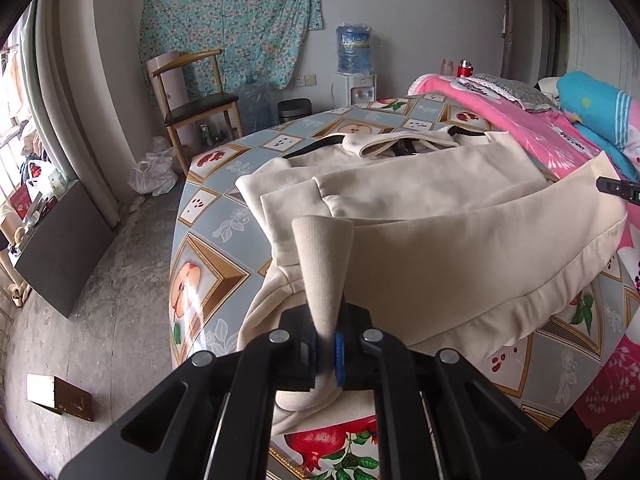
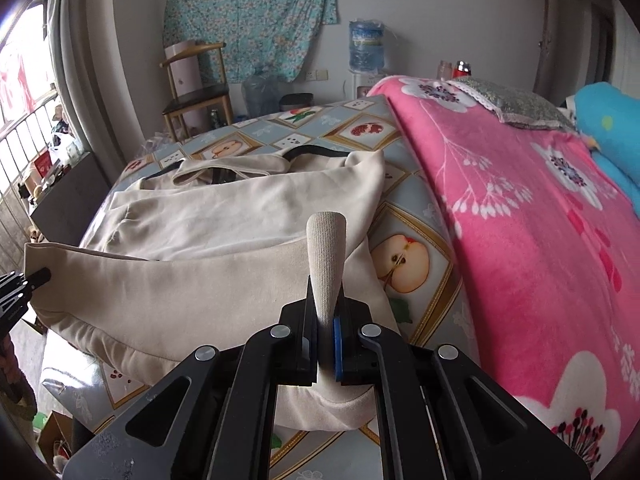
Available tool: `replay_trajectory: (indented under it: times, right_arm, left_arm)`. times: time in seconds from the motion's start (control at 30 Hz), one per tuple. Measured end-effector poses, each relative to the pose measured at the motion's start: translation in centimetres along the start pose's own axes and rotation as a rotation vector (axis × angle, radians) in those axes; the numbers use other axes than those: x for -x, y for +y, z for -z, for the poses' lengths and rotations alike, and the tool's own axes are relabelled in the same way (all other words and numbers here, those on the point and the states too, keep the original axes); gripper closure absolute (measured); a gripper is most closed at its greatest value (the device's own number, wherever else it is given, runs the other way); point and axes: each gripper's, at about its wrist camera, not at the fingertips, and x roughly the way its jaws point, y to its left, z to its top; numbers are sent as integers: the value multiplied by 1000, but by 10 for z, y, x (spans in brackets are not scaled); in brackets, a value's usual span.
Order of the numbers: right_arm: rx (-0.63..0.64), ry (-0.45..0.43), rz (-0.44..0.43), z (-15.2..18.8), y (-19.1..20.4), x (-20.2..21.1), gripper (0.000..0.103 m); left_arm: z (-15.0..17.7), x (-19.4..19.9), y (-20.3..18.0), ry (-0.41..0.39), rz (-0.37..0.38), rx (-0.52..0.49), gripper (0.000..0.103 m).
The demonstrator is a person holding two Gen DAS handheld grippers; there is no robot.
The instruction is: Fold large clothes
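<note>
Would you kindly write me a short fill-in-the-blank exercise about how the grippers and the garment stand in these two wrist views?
1. The left gripper is shut on the ribbed ____ of the cream sweatshirt.
2. The right gripper pinches the ____ garment.
3. The sweatshirt lies on a tablecloth printed with ____.
4. Beside the table lies a ____ floral blanket.

Missing words: hem; same; fruit; pink
</note>
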Motion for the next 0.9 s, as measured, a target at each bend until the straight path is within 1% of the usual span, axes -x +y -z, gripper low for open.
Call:
replay_trajectory:
  times: [0.1, 0.27, 0.4, 0.67, 0.9]
  right_arm:
    - [17, -3, 40, 1, 8, 0, 97]
    - [27, -20, 84, 2, 23, -2, 97]
    - [0, -18, 88, 3, 22, -7, 97]
    - [-5, -17, 106, 2, 21, -6, 97]
    - [0, -50, 118, 2, 21, 6, 97]
  left_arm:
    - [2, -2, 2, 1, 3, 9, 97]
    - [2, -9, 4, 36, -12, 24, 97]
    - [0, -10, 2, 48, -27, 27, 97]
    - [-2, -10, -4, 60, -70, 13, 97]
    - [-5, -5, -9, 76, -110, 6, 97]
